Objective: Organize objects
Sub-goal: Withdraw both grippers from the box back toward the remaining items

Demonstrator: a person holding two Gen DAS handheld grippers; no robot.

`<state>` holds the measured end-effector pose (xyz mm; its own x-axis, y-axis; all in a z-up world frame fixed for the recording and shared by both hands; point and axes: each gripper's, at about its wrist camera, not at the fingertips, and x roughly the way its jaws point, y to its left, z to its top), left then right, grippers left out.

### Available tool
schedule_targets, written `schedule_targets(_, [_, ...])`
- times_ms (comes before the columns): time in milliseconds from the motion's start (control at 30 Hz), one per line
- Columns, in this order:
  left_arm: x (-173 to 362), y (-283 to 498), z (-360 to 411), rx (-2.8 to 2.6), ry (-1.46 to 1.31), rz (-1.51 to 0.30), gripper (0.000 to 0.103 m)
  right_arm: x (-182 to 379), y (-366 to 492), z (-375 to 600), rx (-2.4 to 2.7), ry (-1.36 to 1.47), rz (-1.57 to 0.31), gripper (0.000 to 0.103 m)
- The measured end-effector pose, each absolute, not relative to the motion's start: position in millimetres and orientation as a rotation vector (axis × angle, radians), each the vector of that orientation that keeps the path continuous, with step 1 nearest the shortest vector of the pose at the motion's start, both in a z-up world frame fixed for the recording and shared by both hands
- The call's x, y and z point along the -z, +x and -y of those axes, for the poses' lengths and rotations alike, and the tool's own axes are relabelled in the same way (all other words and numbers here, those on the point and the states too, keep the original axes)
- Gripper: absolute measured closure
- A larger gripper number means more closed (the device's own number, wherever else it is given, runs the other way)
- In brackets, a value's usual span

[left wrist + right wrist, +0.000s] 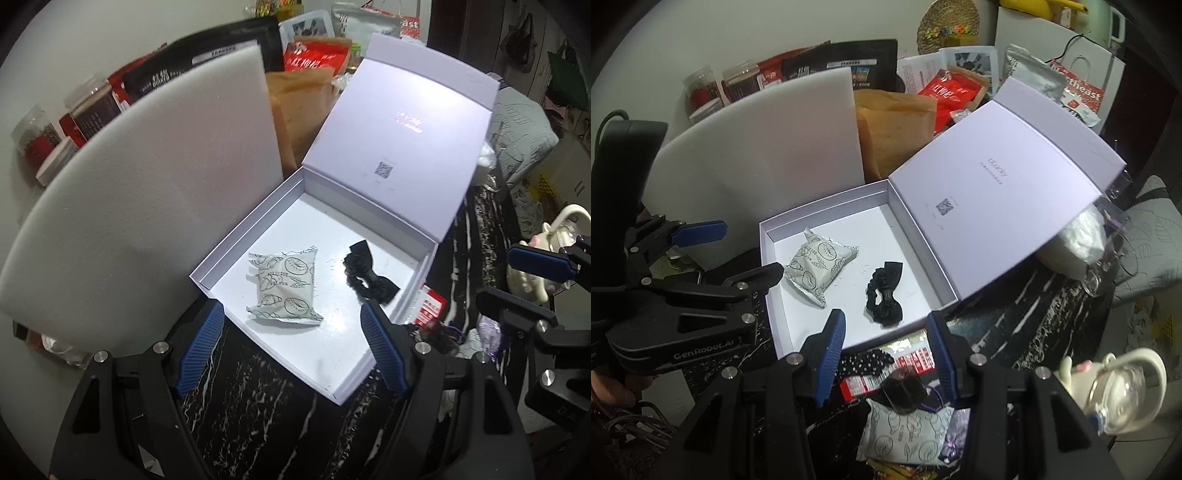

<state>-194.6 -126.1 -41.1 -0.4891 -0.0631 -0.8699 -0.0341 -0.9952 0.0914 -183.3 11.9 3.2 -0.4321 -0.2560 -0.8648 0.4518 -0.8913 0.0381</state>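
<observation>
Blue ribbed pads frame my view on both sides. My right gripper (pixel 884 356) hangs released over a small heap on the black, white-veined marble tabletop (pixel 1015 332): a crinkly white pouch printed with line drawings (pixel 905 435), a black spotted fabric strip (pixel 866 361), a red-and-white printed packet (pixel 886 376) and a small dark glossy object (pixel 905 393) I can't identify. Nothing sits between those fingers.

My left gripper (pixel 291 350) is spread wide and empty too, hovering at the near corner of the shallow white cardboard box (pixel 207 269).

Inside the box, two things already lie on the smooth matte floor: a second printed white pouch (pixel 284 286), puffy like a pillow with crimped ends, and, apart from it, a black ruffled fabric scrunchie with a bow (pixel 367 275). So I judge the sorting as started but nowhere near done, with the heap by my right hand yet to go in and plenty of floor left.

Behind them the pale lilac hinged lid (pixel 399 129) stands open, stiff and flat, with a small QR code printed inside. A thick white foam sheet (pixel 147 192) leans beside the box, soft and slightly grainy. Beyond, a brown paper bag (pixel 295 107) and red and black snack bags crowd the wall. A cream ceramic teapot (pixel 1123 376) sits off to my right.
</observation>
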Motion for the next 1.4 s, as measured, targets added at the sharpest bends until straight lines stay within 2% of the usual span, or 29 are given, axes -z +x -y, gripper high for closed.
schedule_targets(667, [-4.1, -121.4, 65.4, 2.803, 1.54, 0.152, 0.028, -37.8, -104.4, -71.8, 2.434, 1.302, -0.229, 0.057])
schedule_targets(1400, [26.3, -55.7, -20.8, 2.787, 1.611, 0.138, 0.028, -9.6, -56.0, -156.7, 2.372, 1.362, -0.182, 0.057])
